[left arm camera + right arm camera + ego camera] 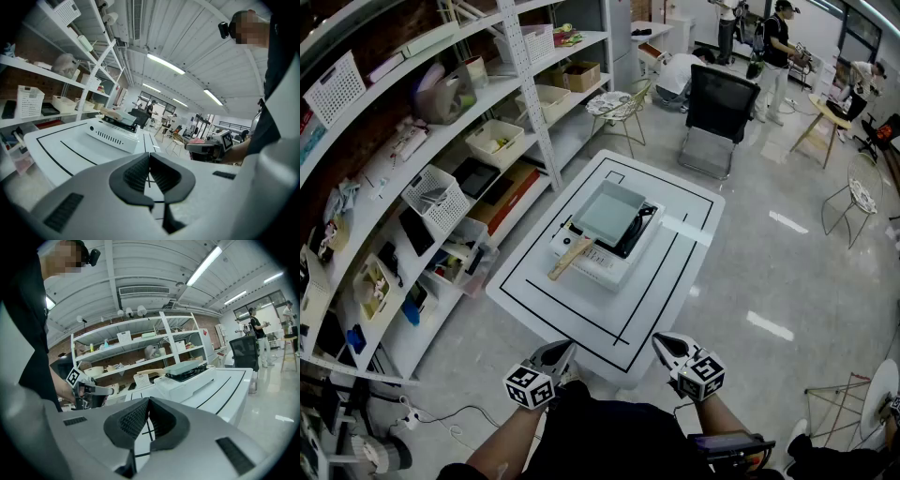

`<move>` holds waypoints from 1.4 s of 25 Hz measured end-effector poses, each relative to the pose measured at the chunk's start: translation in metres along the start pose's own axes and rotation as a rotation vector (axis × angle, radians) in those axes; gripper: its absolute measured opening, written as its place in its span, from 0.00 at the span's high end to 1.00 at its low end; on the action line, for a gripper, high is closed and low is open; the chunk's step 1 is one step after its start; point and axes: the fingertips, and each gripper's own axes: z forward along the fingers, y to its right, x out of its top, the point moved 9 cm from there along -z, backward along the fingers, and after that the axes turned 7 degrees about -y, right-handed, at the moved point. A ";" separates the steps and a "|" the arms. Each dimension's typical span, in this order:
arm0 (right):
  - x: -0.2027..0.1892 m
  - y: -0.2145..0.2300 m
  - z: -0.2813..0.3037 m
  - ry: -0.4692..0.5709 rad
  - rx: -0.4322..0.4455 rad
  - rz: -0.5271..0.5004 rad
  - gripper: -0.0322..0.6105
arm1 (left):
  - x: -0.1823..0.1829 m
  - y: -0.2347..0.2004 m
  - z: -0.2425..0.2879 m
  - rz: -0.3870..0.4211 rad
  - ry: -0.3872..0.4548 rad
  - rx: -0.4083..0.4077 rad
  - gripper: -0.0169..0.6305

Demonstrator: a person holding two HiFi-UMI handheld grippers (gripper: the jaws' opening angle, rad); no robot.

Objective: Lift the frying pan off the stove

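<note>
A square pale-green frying pan [609, 212] with a wooden handle [570, 257] sits on a white portable stove [602, 246] in the middle of a white table [534, 291]. The pan also shows far off in the left gripper view [118, 116] and the right gripper view [184, 366]. My left gripper [562, 350] hovers at the table's near edge, shut and empty. My right gripper [664, 343] hangs beside it, also shut with nothing in it. Both are well short of the stove.
Black tape lines mark rectangles on the table. White shelving [441, 159] with baskets and boxes runs along the left. A black office chair [716, 114] stands beyond the table, wire chairs [621, 109] nearby, and people [778, 56] stand at the far end.
</note>
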 end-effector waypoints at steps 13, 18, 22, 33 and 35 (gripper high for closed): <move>-0.001 -0.002 -0.013 0.033 -0.015 0.020 0.91 | 0.004 0.018 -0.002 0.020 -0.006 -0.014 0.96; -0.001 -0.001 -0.009 0.049 -0.015 0.021 0.91 | 0.006 0.012 -0.007 0.010 0.006 0.005 0.96; -0.004 -0.004 -0.007 0.047 -0.015 0.026 0.91 | 0.005 0.009 -0.010 0.005 0.011 0.012 0.96; -0.003 -0.001 0.010 0.033 -0.028 0.031 0.91 | 0.005 -0.014 -0.017 -0.026 0.029 0.014 0.96; -0.001 -0.001 0.016 0.029 -0.031 0.031 0.91 | 0.008 -0.021 -0.016 -0.034 0.028 0.009 0.96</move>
